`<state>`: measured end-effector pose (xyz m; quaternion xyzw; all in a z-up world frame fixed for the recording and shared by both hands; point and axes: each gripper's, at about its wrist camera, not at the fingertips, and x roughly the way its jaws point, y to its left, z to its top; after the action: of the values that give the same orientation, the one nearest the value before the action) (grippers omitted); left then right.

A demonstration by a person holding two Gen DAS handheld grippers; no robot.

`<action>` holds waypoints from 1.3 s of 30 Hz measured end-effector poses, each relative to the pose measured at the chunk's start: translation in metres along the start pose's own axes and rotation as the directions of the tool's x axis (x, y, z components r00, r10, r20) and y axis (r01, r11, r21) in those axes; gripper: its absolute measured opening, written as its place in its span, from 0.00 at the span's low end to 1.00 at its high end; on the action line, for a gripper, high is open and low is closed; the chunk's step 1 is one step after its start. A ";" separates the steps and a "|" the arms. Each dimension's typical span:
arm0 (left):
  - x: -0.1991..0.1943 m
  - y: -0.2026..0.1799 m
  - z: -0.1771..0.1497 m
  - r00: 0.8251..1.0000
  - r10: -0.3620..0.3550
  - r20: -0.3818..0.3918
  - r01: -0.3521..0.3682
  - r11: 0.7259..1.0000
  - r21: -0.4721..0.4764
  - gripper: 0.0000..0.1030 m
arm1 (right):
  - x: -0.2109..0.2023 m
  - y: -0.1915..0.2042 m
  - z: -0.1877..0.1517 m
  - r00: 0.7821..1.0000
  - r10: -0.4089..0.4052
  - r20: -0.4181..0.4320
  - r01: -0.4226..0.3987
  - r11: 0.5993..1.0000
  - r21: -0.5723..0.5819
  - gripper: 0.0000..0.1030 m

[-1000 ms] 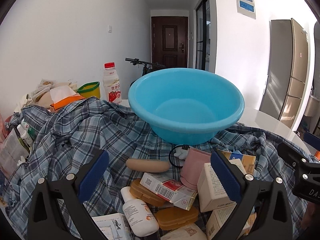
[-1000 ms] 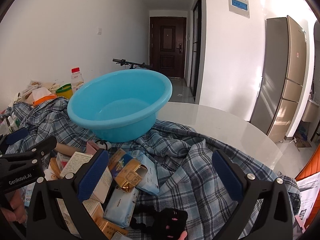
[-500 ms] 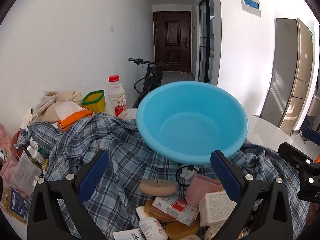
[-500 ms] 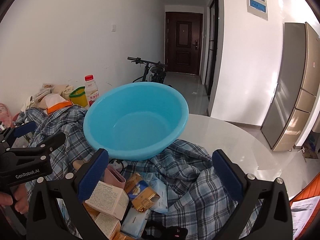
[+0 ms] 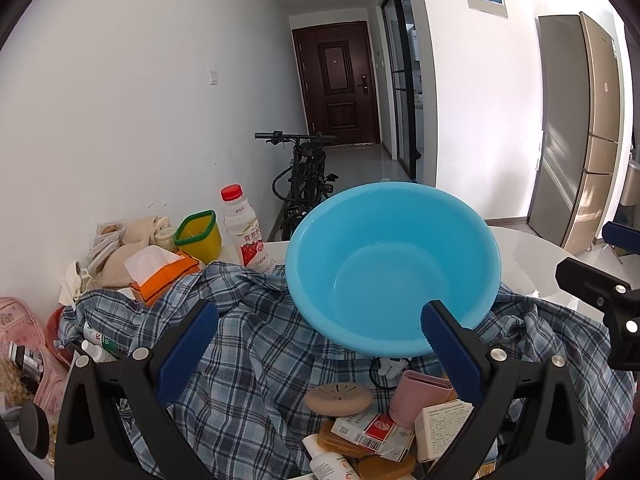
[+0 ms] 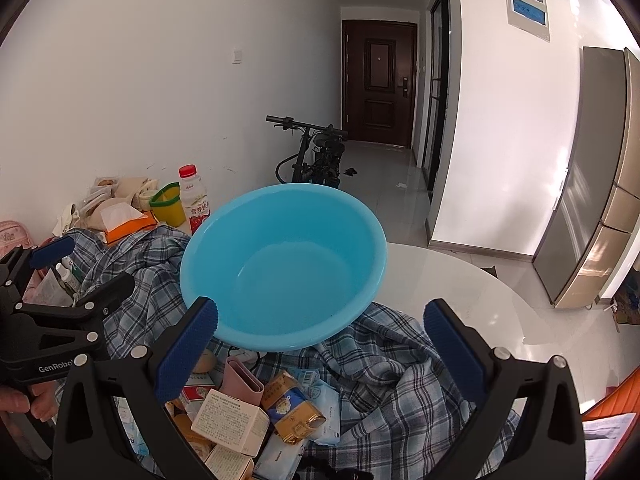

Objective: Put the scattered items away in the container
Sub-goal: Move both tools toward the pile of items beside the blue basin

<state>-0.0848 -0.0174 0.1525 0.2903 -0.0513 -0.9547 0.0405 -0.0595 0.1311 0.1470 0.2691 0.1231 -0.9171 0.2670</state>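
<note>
We hold the left gripper [image 5: 318, 340] with its blue-padded fingers spread wide and nothing between them, raised above the plaid shirt [image 5: 256, 344]. The right gripper [image 6: 320, 340] is likewise spread and empty, just to the right of the left one.

Taking the blue basin [image 5: 394, 264] as our landmark: it sits tilted on the shirt, its open mouth turned toward us, and nothing lies inside it. Directly below its near rim the scattered items are heaped on the shirt: a round tan disc [image 5: 338, 398], a pink case [image 5: 416, 396], a red-and-white box [image 5: 372, 434], a white carton [image 6: 230, 420], a white bottle [image 5: 328, 464] and a gold-and-blue packet [image 6: 294, 410]. Left of the basin stand a red-capped drink bottle [image 5: 242, 232], a yellow cup with a green rim [image 5: 198, 236] and an orange tissue pack [image 5: 164, 272]. Right of the basin the white table [image 6: 460, 280] is bare. Behind the basin a bicycle [image 5: 306, 176] leans in the hallway.
</note>
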 end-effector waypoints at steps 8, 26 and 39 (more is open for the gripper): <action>-0.005 0.006 0.001 1.000 -0.022 -0.005 0.022 0.998 -0.054 1.00 | -0.006 0.004 0.003 1.000 0.000 0.011 0.000 1.000 -0.021 1.00; 0.006 -0.013 -0.009 0.994 -0.078 -0.072 0.082 0.995 0.057 1.00 | -0.012 0.003 0.002 1.000 -0.026 0.015 0.027 0.998 -0.062 1.00; 0.042 -0.059 -0.071 0.958 -0.152 -0.242 0.184 0.976 0.116 1.00 | -0.004 -0.016 -0.049 0.997 -0.050 -0.066 0.046 0.997 -0.063 1.00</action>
<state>-0.0826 0.0310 0.0641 0.4049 -0.0871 -0.9085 -0.0553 -0.0443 0.1647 0.1103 0.2887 0.1666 -0.9095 0.2487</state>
